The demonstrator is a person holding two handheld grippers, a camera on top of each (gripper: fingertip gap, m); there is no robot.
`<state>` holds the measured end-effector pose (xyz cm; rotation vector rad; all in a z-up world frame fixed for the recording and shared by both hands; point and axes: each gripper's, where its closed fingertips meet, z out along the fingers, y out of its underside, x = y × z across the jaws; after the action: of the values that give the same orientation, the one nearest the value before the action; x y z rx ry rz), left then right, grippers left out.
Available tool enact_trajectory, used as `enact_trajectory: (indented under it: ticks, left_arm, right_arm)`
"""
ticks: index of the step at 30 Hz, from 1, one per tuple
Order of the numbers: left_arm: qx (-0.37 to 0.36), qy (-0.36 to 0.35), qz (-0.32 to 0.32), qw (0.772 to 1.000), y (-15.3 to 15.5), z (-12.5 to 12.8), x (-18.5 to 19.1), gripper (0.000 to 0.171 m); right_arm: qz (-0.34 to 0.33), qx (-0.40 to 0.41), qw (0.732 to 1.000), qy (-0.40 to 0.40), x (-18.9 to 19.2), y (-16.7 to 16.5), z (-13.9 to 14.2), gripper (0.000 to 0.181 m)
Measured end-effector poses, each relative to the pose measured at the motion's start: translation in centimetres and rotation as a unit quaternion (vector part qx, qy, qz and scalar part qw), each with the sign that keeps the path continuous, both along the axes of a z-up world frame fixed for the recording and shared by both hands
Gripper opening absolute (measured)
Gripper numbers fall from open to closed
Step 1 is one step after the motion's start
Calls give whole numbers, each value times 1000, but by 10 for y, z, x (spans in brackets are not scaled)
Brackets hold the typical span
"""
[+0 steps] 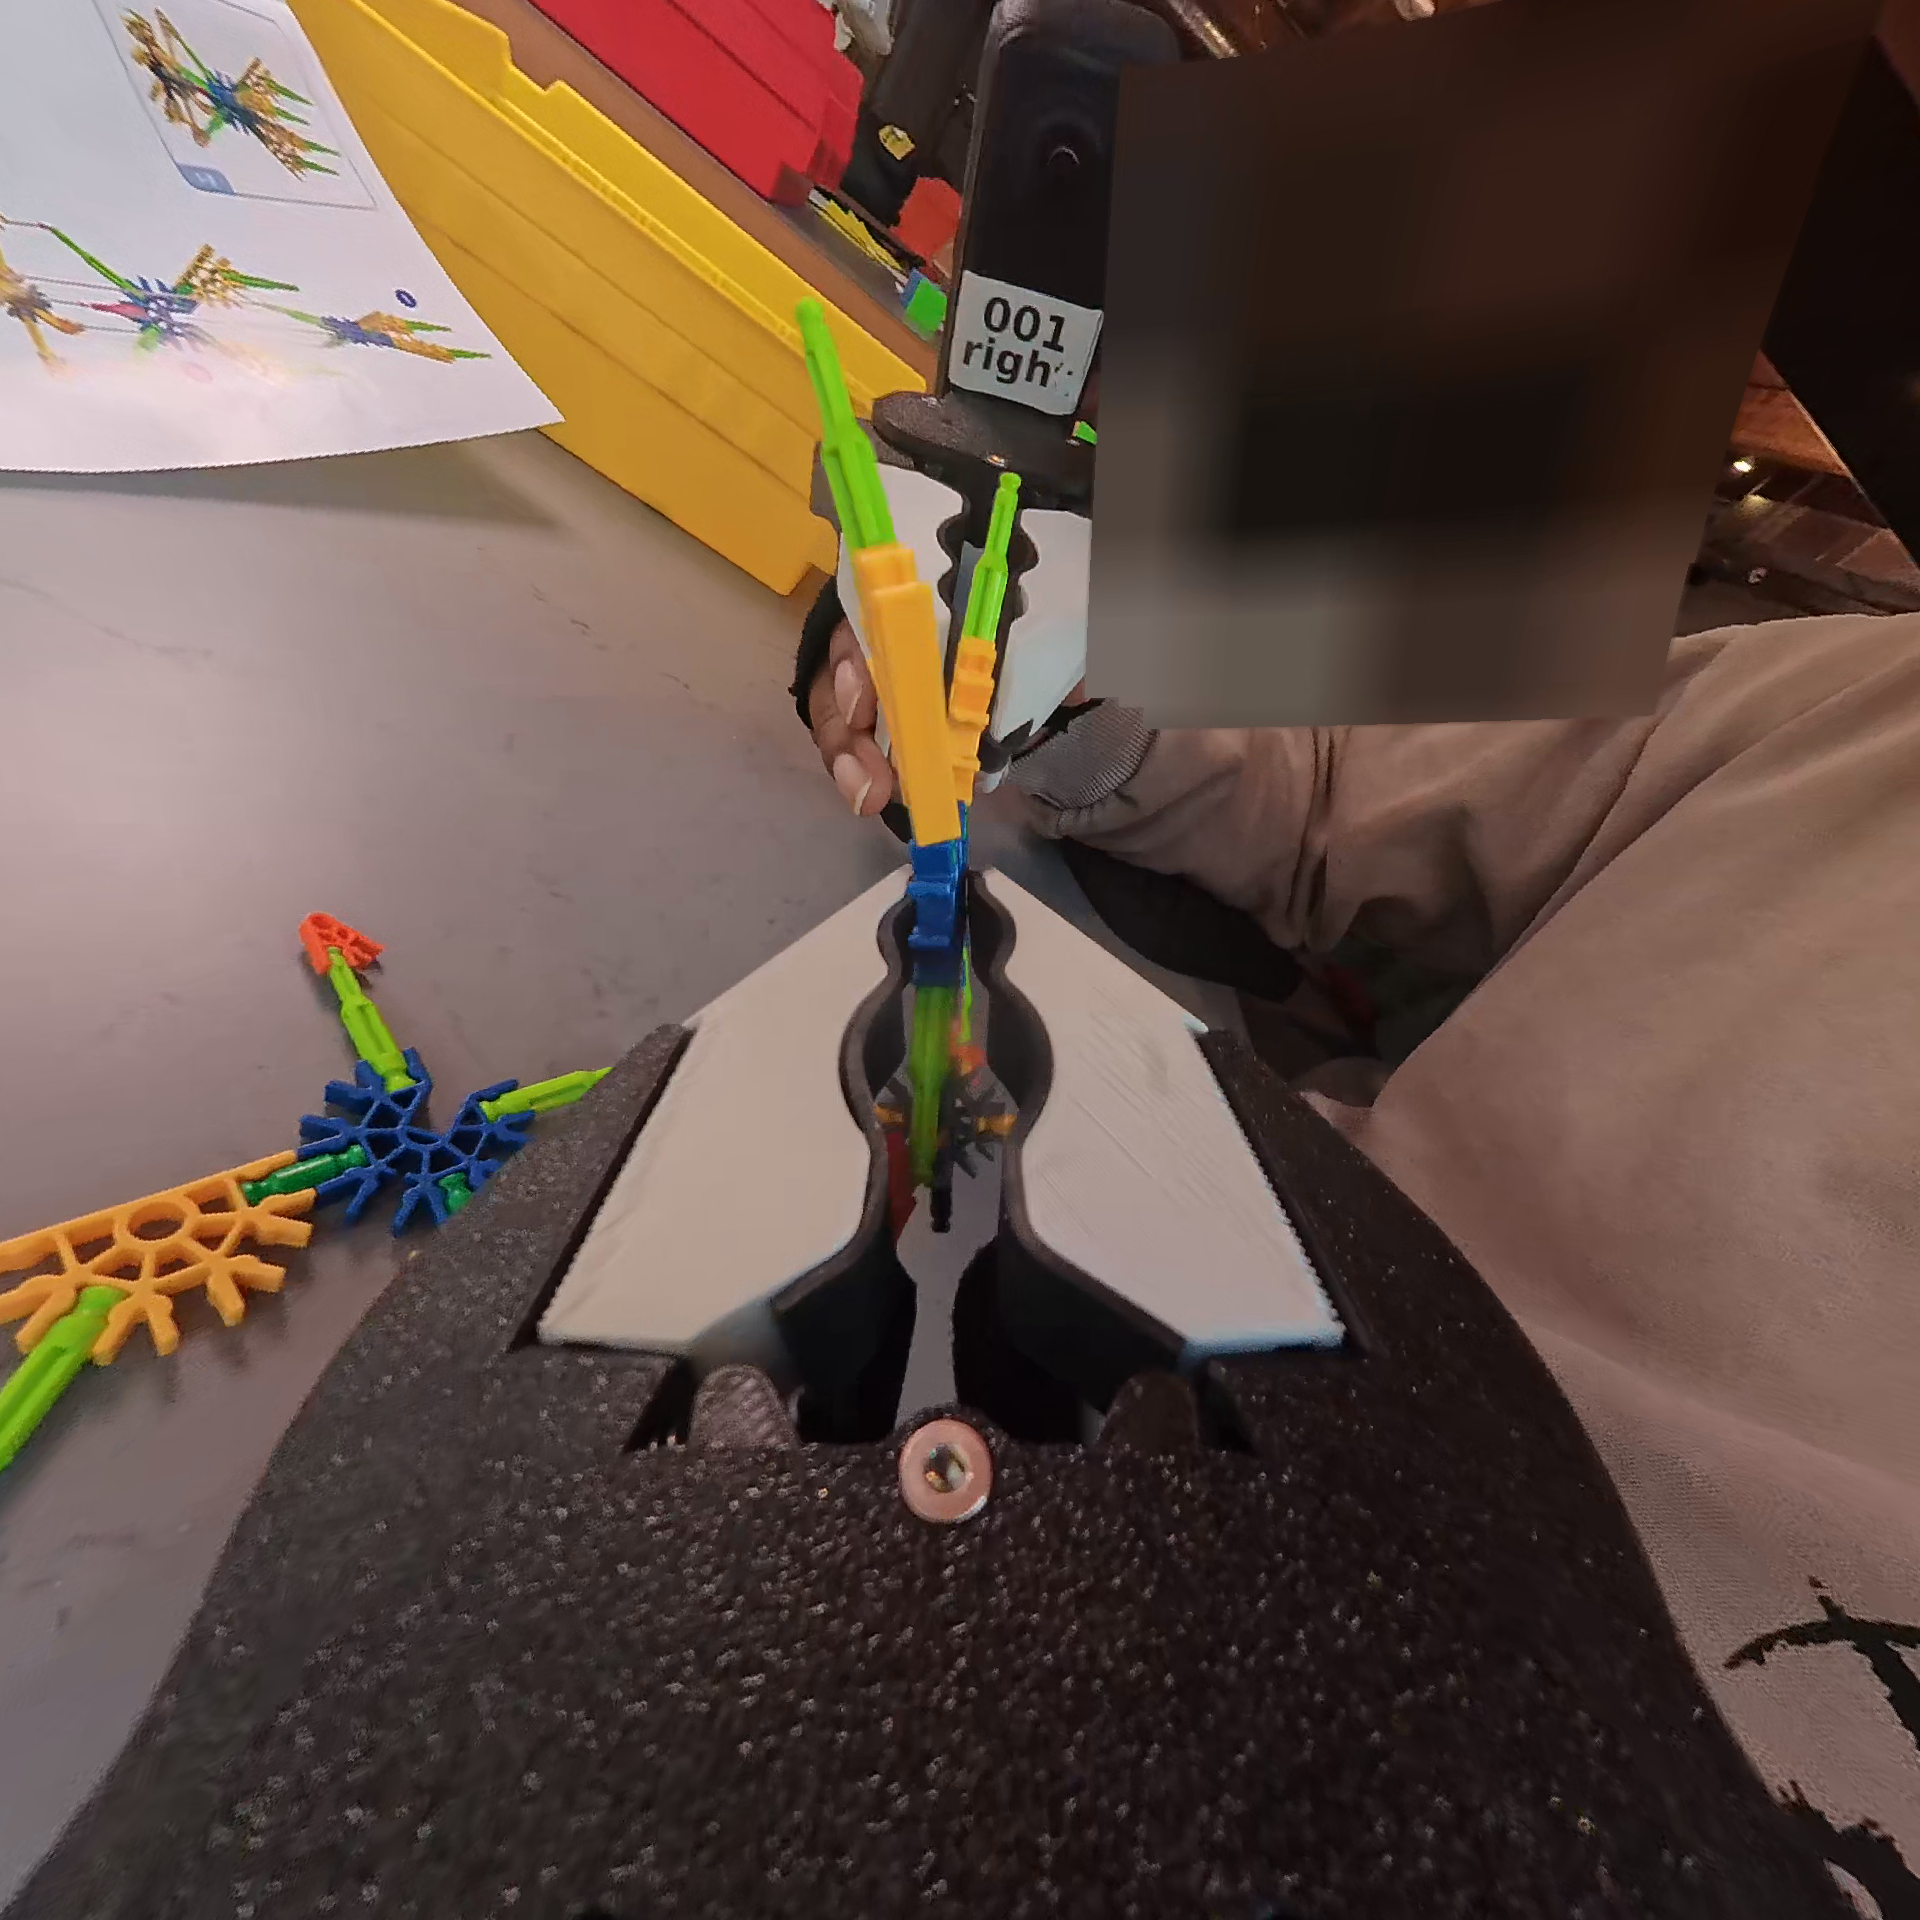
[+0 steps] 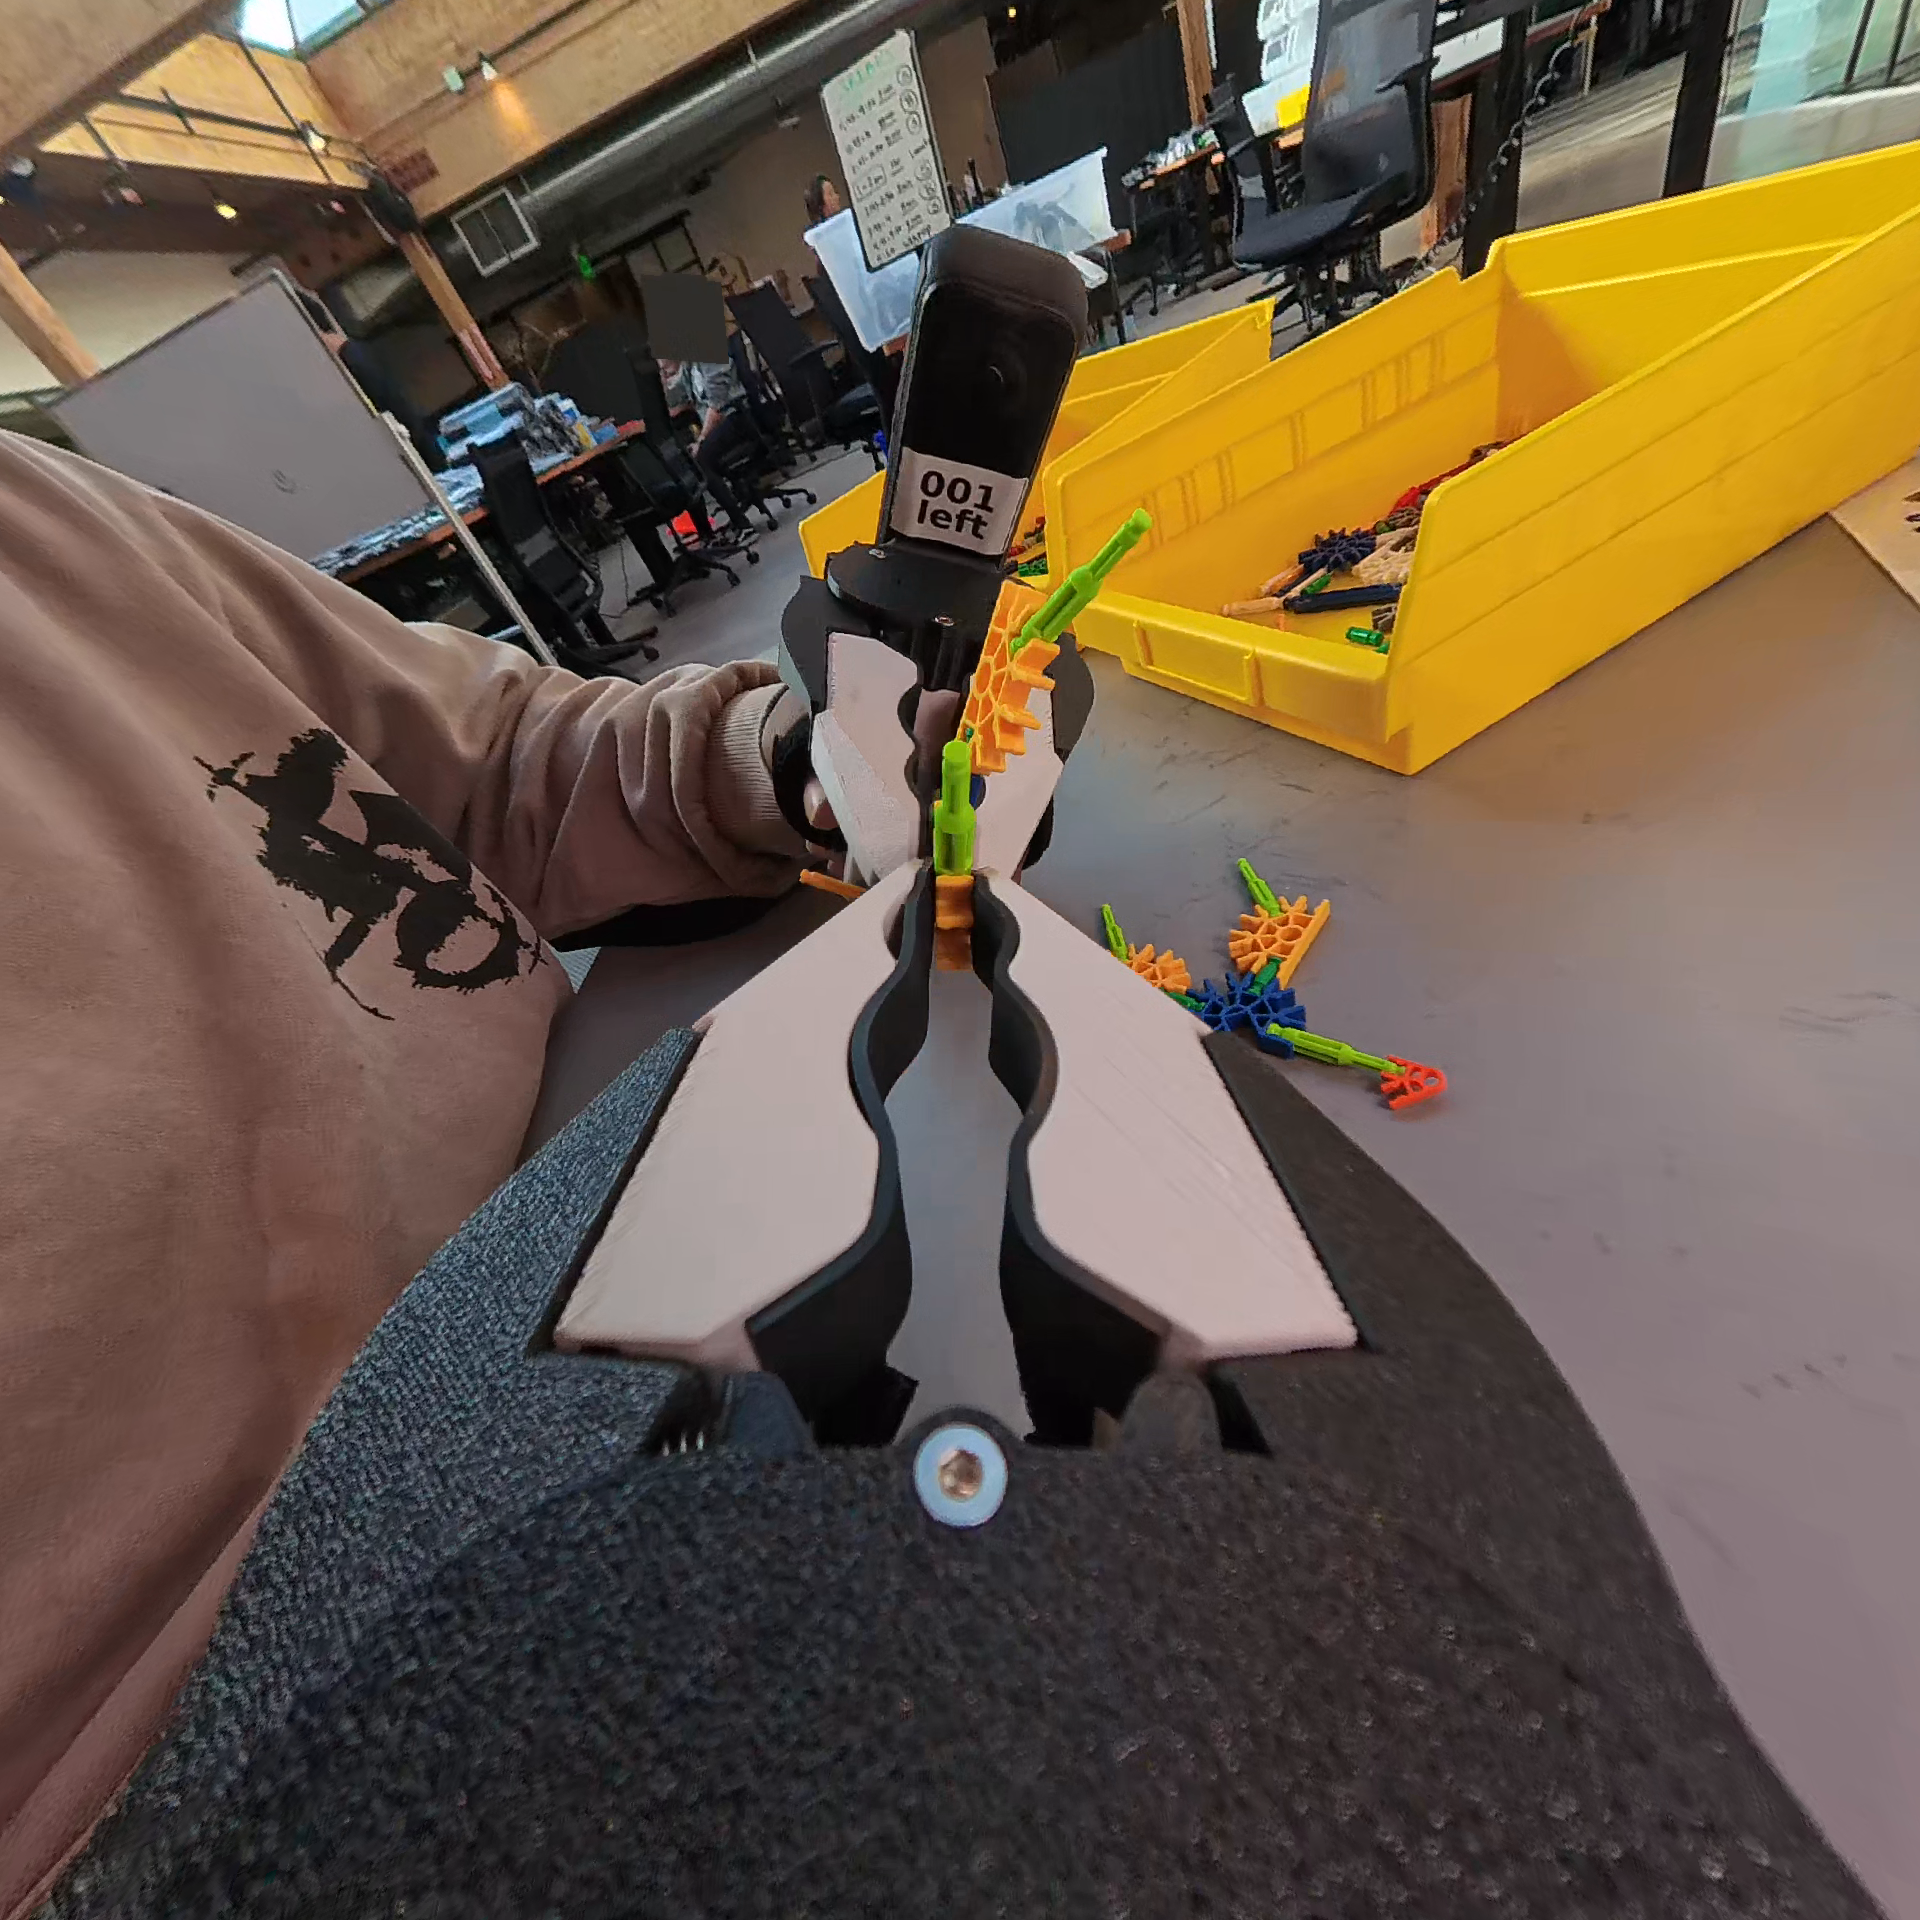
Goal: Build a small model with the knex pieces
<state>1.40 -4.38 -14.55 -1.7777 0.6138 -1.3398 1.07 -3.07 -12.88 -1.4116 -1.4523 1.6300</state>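
The left claw (image 1: 940, 914) was clamped on the blue connector (image 1: 935, 909) of a toy-rod assembly, the right claw (image 2: 951, 914) pinched its orange connector (image 2: 952, 920), above the grey bench (image 2: 1558, 935) near a yellow bin (image 2: 1455, 644).

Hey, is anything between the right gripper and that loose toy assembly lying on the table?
Nothing visible: only bare grey table lies between the right gripper and the loose blue, orange and green plastic toy assembly. The gripper's jaws are shut on an orange plastic connector.

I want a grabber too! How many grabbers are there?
2: the left gripper, shut on a blue connector, and the right gripper, shut on an orange connector.
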Motion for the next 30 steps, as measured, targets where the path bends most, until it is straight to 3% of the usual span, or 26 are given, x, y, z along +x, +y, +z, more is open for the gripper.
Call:
enact_trajectory:
  ticks: [3, 8, 13, 15, 18, 21, 24, 26, 28, 30]
  left_arm:
    - [16, 12, 36, 999, 8, 0, -6, 6]
    - [62, 91, 128, 986, 26, -6, -15, 6]
    - [110, 167, 231, 952, 45, -8, -30, 4]
    - [123, 195, 261, 937, 50, -10, -36, 5]
    - [111, 192, 271, 937, 51, -13, -42, 5]
    - [148, 227, 257, 928, 44, -10, -32, 5]
    - [129, 203, 228, 943, 40, -11, -29, 6]
    - [66, 168, 194, 964, 38, -22, -33, 5]
    - [12, 77, 151, 985, 33, -17, -32, 5]
    - [-39, -15, 97, 994, 26, -4, -28, 6]
  right_arm:
    - [-28, -5, 1000, -8, -5, 6, -2, 4]
    - [-97, 25, 995, -21, -12, 22, -5, 5]
    - [-185, 84, 978, -36, -25, 41, -7, 4]
    - [-220, 148, 963, -50, -31, 48, -10, 3]
    - [-243, 168, 954, -59, -38, 51, -12, 4]
    - [-286, 200, 933, -90, -35, 67, -22, 3]
    - [-277, 156, 943, -97, -27, 79, -24, 3]
    - [-231, 121, 959, -111, -21, 76, -29, 3]
    - [-159, 71, 973, -153, -10, 64, -43, 3]
    - [-39, 23, 978, -201, 7, 31, -58, 4]
